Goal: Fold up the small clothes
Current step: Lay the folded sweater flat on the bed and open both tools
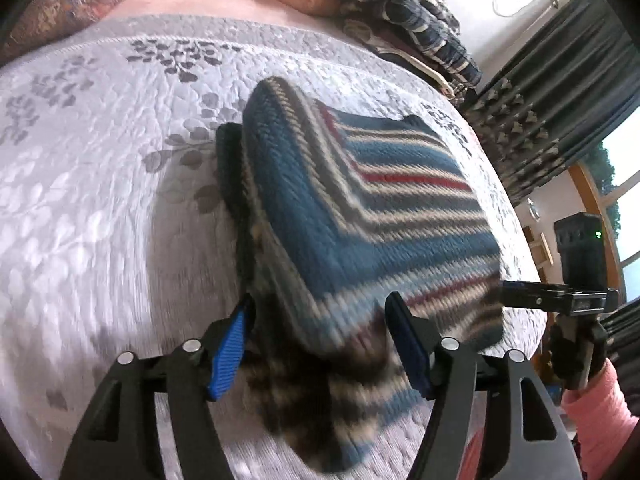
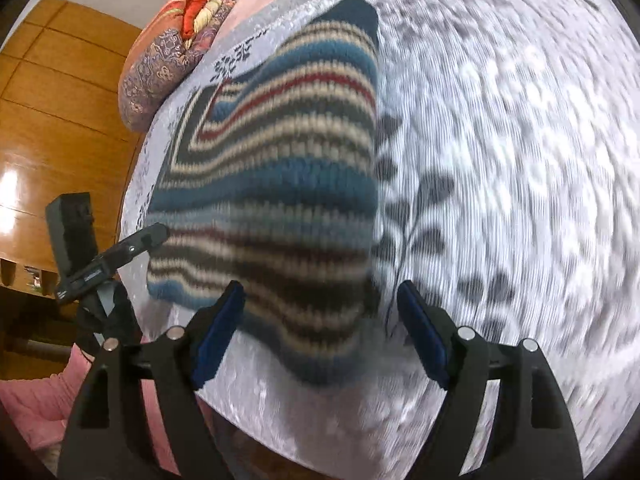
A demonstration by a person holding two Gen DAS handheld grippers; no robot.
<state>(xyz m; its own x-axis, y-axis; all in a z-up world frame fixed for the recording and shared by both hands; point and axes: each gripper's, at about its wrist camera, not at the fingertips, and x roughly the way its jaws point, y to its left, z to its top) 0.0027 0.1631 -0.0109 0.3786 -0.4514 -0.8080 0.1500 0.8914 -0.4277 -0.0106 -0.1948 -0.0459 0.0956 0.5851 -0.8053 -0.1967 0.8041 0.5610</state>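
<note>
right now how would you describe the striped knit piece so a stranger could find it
Start at the bed with its pale grey leaf-patterned bedspread. Near its front edge, between the two open grippers, lies the striped knit garment, partly folded. Its blue, cream, grey and red stripes separate it from the dark patterned clothes pile and pink bedding at the far end.

bed [image 1: 100,200] — grey leaf-print quilt | striped knit garment [image 1: 380,200] lying on it

left hand-held gripper [image 1: 320,344]: fingers apart | striped sweater [image 1: 360,208]: between them
</note>
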